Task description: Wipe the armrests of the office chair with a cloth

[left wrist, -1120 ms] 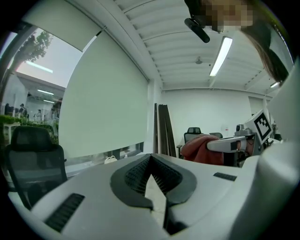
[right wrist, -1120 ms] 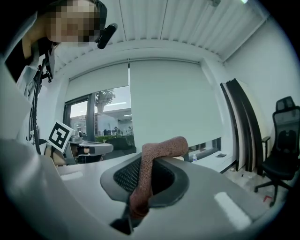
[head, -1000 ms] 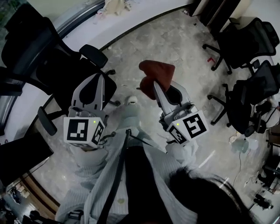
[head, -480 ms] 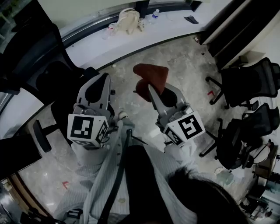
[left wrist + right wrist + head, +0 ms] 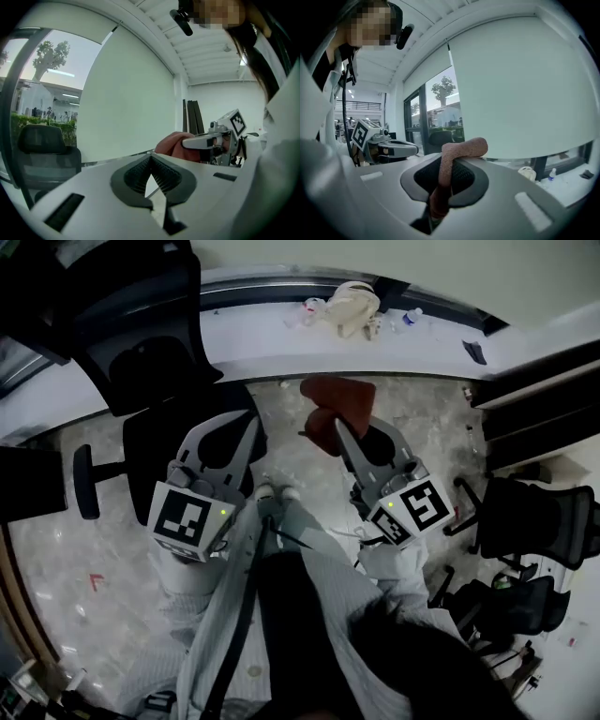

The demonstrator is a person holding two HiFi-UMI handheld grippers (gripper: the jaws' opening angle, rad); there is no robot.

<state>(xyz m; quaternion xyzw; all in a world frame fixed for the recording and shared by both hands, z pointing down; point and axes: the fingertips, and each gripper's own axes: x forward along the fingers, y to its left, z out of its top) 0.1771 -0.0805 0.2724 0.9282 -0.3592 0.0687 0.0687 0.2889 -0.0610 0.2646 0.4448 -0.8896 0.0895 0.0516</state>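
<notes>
A black office chair (image 5: 155,362) stands at the upper left of the head view, and one of its armrests (image 5: 82,482) sticks out at the left. My left gripper (image 5: 246,420) hovers over the chair's seat, shut with nothing in it. In the left gripper view its jaws (image 5: 151,158) meet, and the chair (image 5: 42,152) shows at the left. My right gripper (image 5: 339,424) is shut on a red-brown cloth (image 5: 336,399), held over the floor to the right of the chair. The cloth (image 5: 452,159) drapes over the right gripper's jaws in the right gripper view.
A white window ledge (image 5: 253,334) runs along the far side, with a beige bag (image 5: 352,306) and a small bottle (image 5: 411,315) on it. More black chairs (image 5: 525,521) stand at the right. A dark desk edge (image 5: 28,484) is at the left.
Both grippers have swung sideways and the view has turned with them. The chair and the window ledge now lie straight ahead, and the cloth stays in the right gripper.
</notes>
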